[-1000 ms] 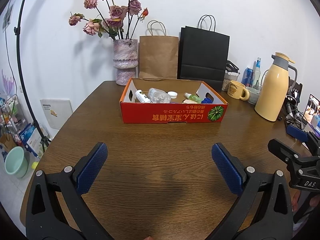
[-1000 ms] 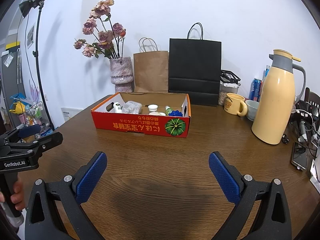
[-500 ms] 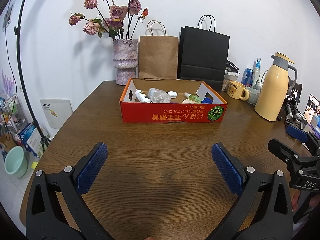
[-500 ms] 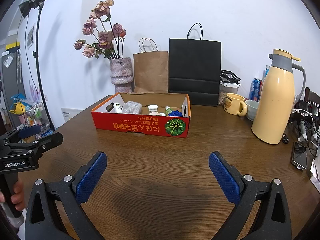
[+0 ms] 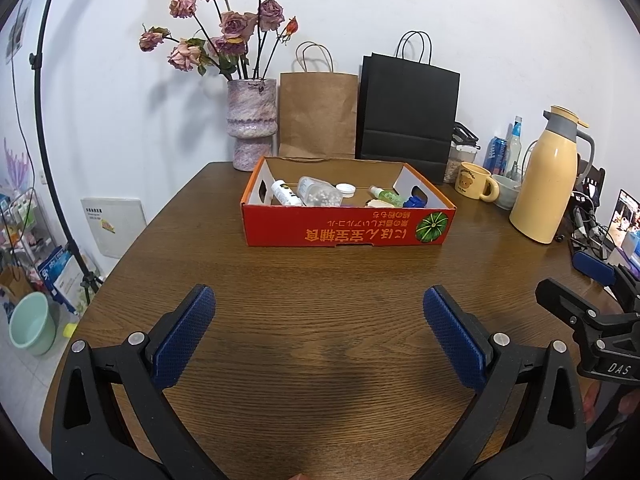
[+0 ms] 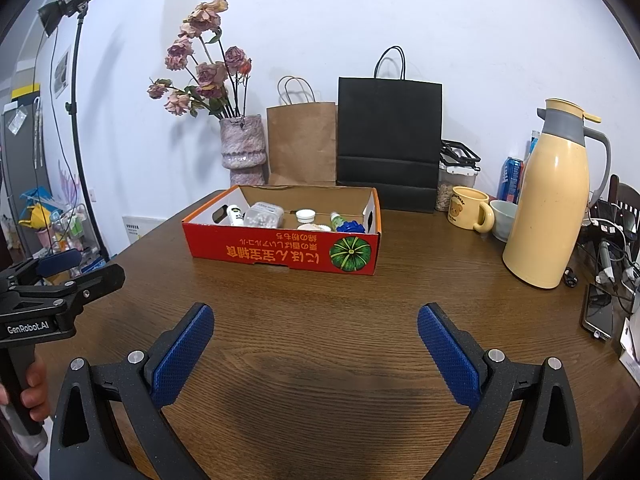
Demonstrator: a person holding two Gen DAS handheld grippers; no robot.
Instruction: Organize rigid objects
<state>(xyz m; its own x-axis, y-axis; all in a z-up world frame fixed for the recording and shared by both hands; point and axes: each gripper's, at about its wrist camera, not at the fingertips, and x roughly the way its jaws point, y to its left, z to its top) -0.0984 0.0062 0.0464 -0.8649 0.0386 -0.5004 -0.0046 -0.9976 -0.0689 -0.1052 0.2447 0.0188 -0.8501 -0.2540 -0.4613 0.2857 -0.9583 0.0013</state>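
A red cardboard box (image 5: 348,229) stands on the brown wooden table (image 5: 320,300), also in the right wrist view (image 6: 280,250). It holds several small items: a white tube (image 5: 285,193), a clear jar of beads (image 5: 320,192), a white lid (image 5: 345,188), a green bottle (image 5: 386,196) and a blue piece (image 5: 414,201). My left gripper (image 5: 319,310) is open and empty above the table, well short of the box. My right gripper (image 6: 316,328) is open and empty too, to the right of the left one.
A vase of dried roses (image 5: 251,124), a brown paper bag (image 5: 318,114) and a black bag (image 5: 408,114) stand behind the box. A yellow mug (image 5: 476,181), a bowl (image 5: 506,192) and a yellow thermos (image 5: 546,180) stand at the right. A phone (image 6: 598,312) and cables lie far right.
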